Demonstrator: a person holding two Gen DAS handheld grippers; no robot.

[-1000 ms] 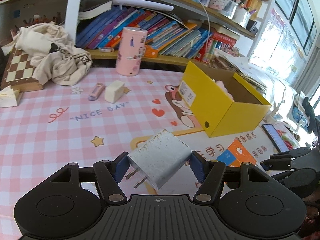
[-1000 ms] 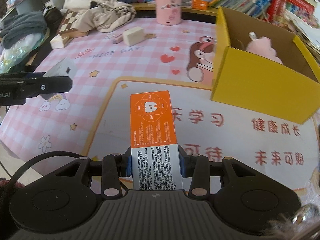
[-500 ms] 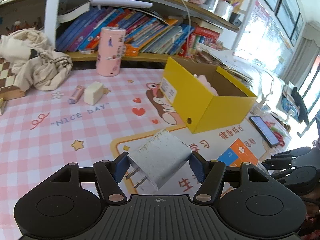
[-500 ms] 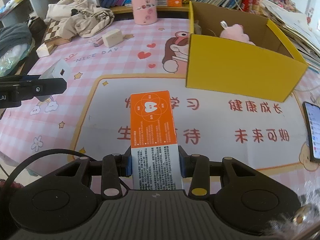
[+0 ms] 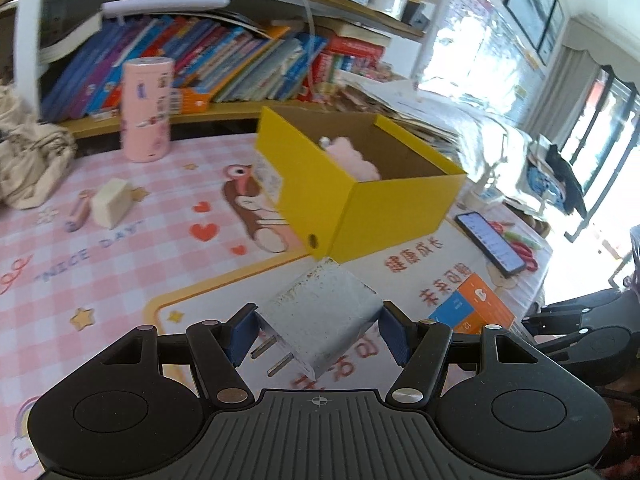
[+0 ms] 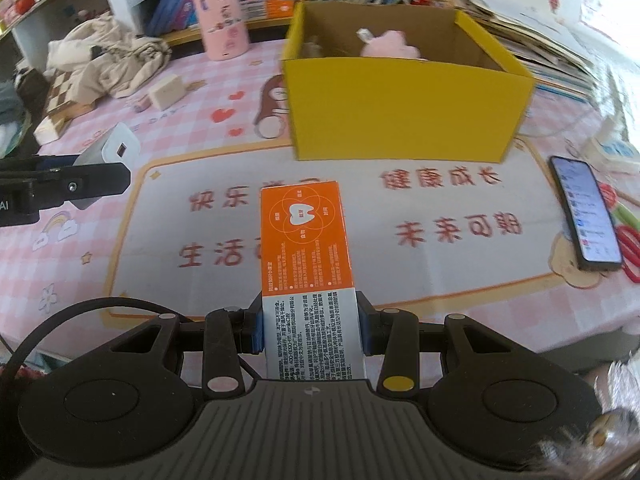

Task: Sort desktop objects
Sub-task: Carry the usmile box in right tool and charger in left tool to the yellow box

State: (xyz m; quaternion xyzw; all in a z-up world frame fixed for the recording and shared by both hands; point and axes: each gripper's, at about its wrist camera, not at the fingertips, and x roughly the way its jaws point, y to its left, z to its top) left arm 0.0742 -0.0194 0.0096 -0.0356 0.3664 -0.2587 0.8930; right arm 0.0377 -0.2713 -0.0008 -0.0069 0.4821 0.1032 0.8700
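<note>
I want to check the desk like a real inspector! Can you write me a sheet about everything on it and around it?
Surface: pink checked tablecloth with cartoon prints and red lettering.
Job's things: open yellow cardboard box with a pink fluffy toy inside; white plug-in charger block; orange and white toothpaste carton.
Clutter: pink printed cylinder tin, cream foam block, crumpled beige cloth, wooden chessboard, black smartphone, red-handled scissors.
Grippers: left tongs clamp the charger block; right tongs clamp the carton.
Cables: black cable looping by the right tongs.
Surroundings: shelves crammed with colourful books; bright window.
</note>
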